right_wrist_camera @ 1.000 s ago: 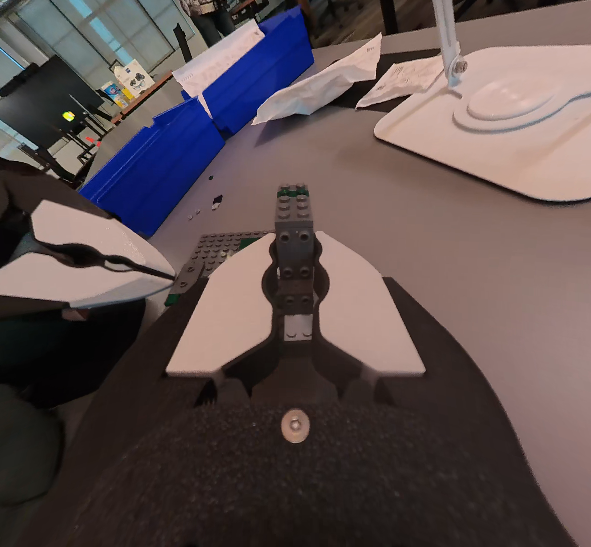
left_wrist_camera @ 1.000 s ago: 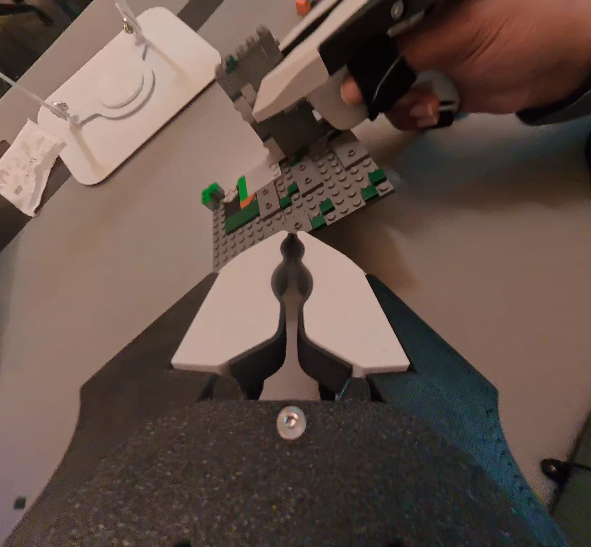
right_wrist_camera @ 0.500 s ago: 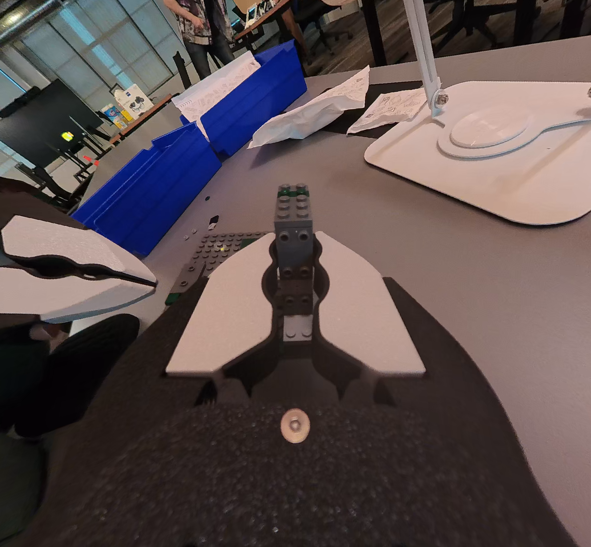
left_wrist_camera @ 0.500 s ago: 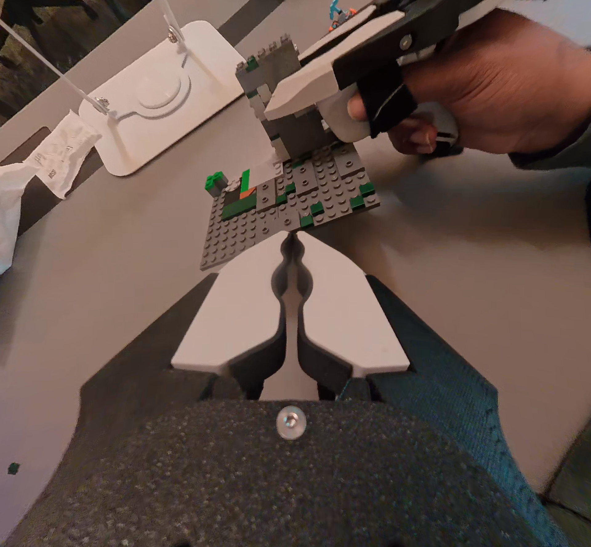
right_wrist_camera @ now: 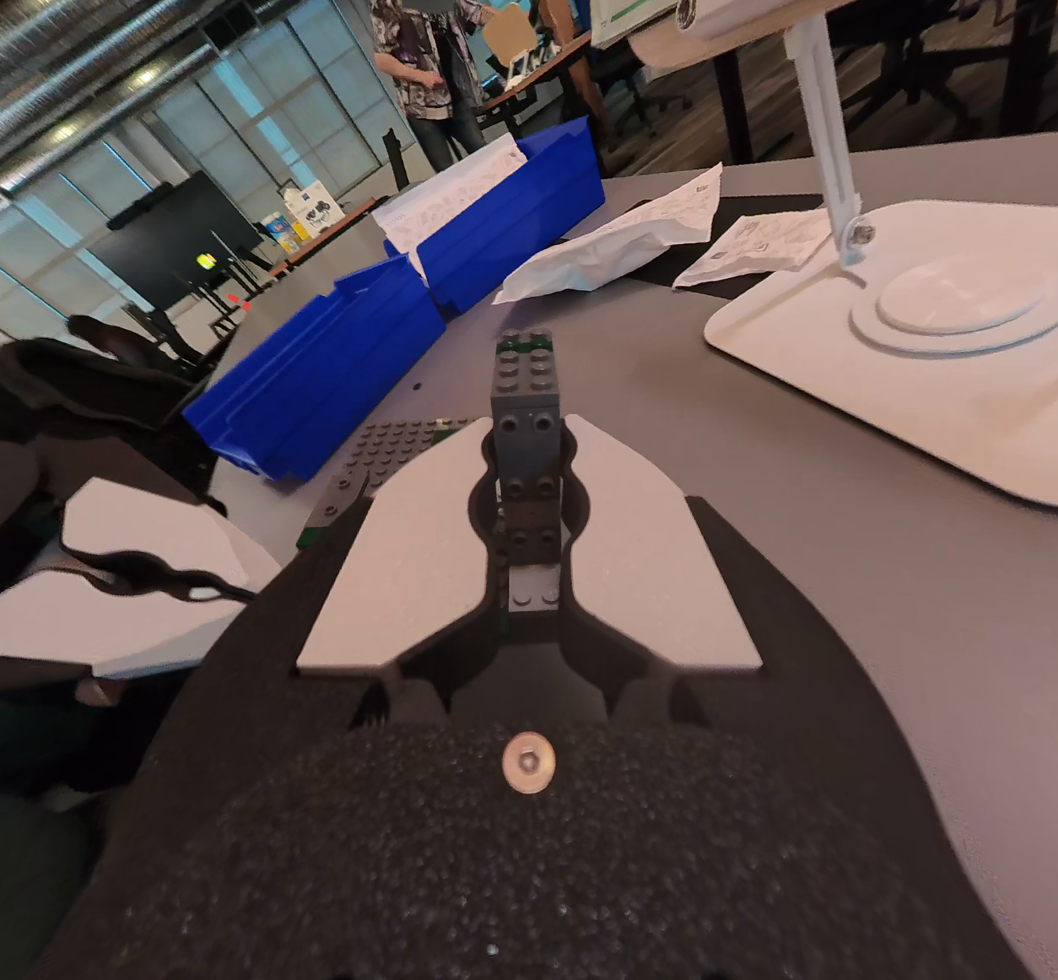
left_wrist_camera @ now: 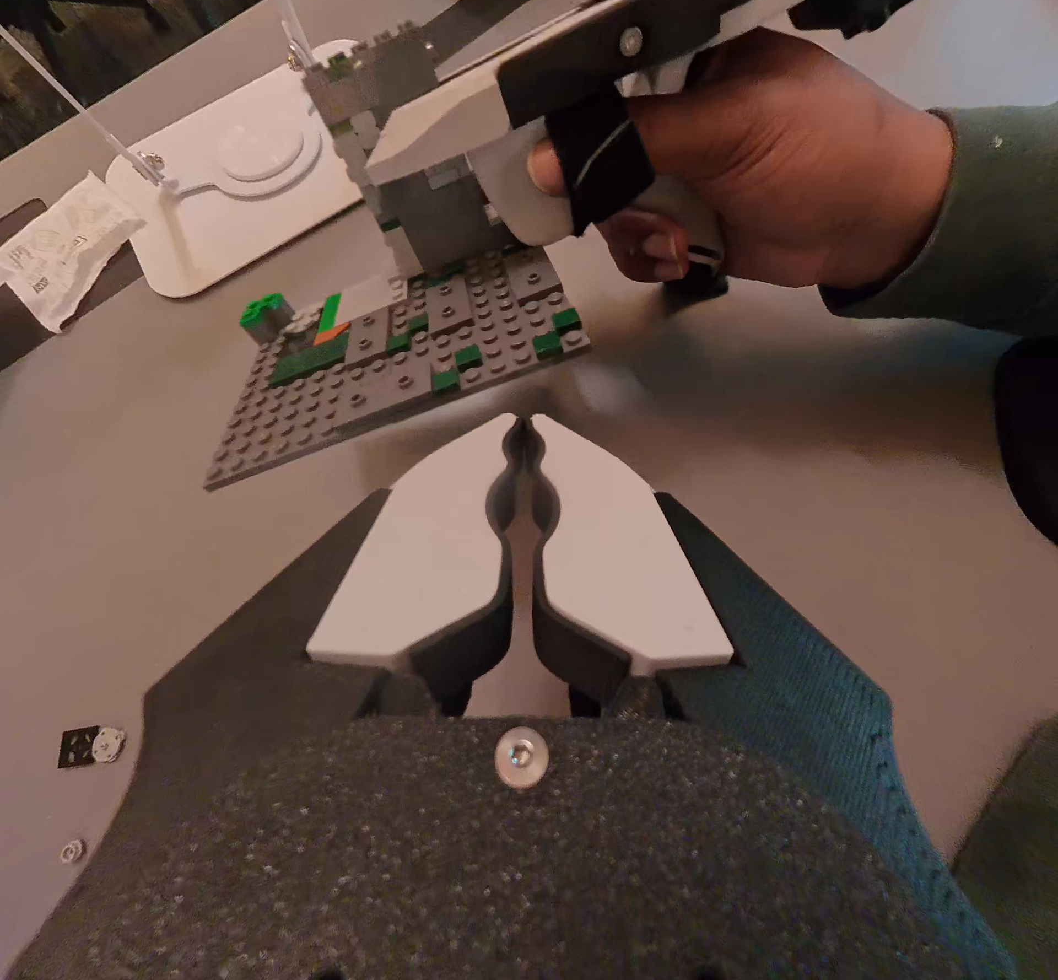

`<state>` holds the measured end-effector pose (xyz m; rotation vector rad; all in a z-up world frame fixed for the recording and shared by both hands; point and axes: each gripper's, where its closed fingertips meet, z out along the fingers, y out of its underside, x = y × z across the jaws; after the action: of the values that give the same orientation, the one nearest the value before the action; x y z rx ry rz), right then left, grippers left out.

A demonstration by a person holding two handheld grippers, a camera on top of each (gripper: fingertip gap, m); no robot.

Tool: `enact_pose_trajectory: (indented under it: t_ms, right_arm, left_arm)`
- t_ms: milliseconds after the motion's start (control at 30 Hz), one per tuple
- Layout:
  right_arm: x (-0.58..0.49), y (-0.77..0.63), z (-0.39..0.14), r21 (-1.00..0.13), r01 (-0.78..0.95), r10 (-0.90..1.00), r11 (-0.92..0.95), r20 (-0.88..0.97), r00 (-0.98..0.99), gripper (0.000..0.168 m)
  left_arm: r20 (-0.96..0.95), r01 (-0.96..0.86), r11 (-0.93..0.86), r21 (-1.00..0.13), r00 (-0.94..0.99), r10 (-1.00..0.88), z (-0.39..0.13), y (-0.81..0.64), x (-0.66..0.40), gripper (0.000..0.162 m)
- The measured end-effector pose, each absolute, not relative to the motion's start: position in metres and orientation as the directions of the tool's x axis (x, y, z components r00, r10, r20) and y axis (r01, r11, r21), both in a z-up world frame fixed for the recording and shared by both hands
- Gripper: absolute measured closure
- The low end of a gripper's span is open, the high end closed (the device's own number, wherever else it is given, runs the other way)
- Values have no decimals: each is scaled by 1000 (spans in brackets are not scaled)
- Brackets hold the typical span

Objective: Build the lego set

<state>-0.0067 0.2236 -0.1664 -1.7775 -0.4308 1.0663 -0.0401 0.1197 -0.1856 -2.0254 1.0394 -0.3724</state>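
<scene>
Now, right tongs (right_wrist_camera: 528, 486) clamped on studded grey brick tower (right_wrist_camera: 526, 414) over flat baseplate (left_wrist_camera: 401, 374), left tongs (left_wrist_camera: 522, 425) pinched empty.

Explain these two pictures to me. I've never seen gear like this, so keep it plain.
No robot here: a person holds a two-finger gripper in each hand, each carrying a camera looking along its fingers. The left wrist view shows the left gripper shut and empty, near the grey baseplate on the grey table. Beyond it, the hand works the right gripper. The right wrist view shows the right gripper shut on a grey brick wall section. Blue bins, paper bags and a white stand base lie behind.
</scene>
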Motion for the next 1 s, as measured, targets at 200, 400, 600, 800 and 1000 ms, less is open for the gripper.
enact_pose_trajectory:
  t_ms: [200,400,600,800,1000]
  right_arm:
    - [-19,223,-162,-789,-243,659,-564,-608,443,151]
    - [-27,217,-165,-742,-256,650,-620,-668,362,151]
    - [-31,213,-166,-751,-238,671,-616,-658,342,151]
    - [-35,206,-159,-791,-206,740,-575,-611,280,151]
    - [-20,206,-146,-907,-148,899,-394,-413,144,151]
  left_arm:
    - [-99,-544,-332,-770,617,-781,-185,120,-41,162]
    - [-99,-546,-336,-767,618,-780,-186,121,-44,162]
    - [-100,-549,-334,-766,615,-782,-187,121,-44,162]
    - [-97,-549,-332,-767,611,-786,-187,120,-44,162]
    - [-98,-560,-324,-762,595,-798,-189,117,-40,162]
